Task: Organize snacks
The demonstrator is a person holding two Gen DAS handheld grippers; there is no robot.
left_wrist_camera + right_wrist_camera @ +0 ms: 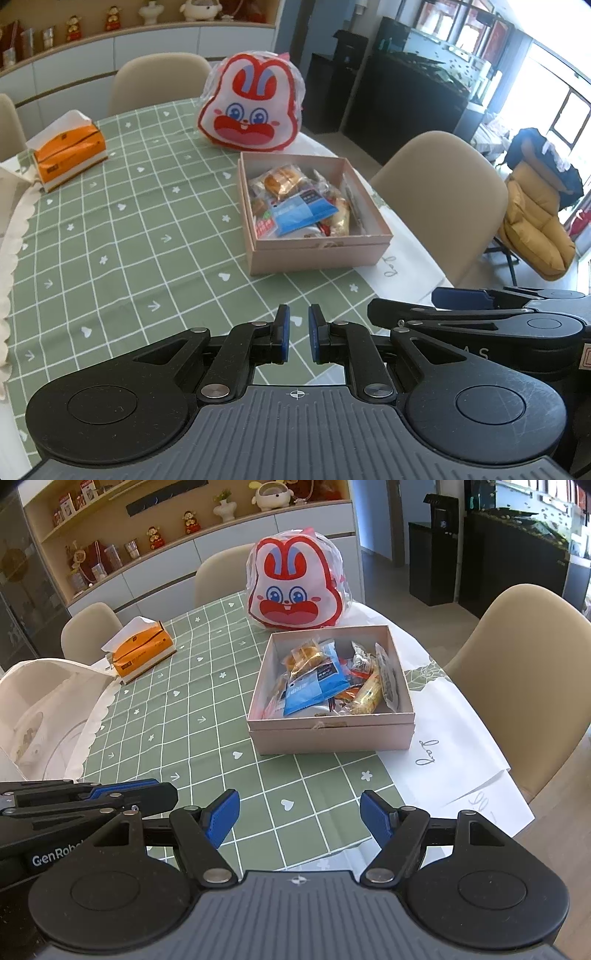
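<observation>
A pink cardboard box [317,254] [332,734] sits on the green checked tablecloth and holds several wrapped snacks, among them a blue packet [301,214] [314,690] and a golden pastry [282,181] [304,657]. Behind it stands a red-and-white rabbit-shaped bag [251,107] [297,590]. My left gripper [298,332] hovers over the table's near edge, its blue pads a narrow gap apart with nothing between them. My right gripper [300,818] is open and empty, just right of the left one, which shows in the right wrist view [85,801].
An orange tissue box [70,151] [142,653] lies at the far left of the table. A white cloth bag [40,709] sits at the left edge. Beige chairs [439,195] [524,686] stand around the table. White paper [454,760] lies under the box's right side.
</observation>
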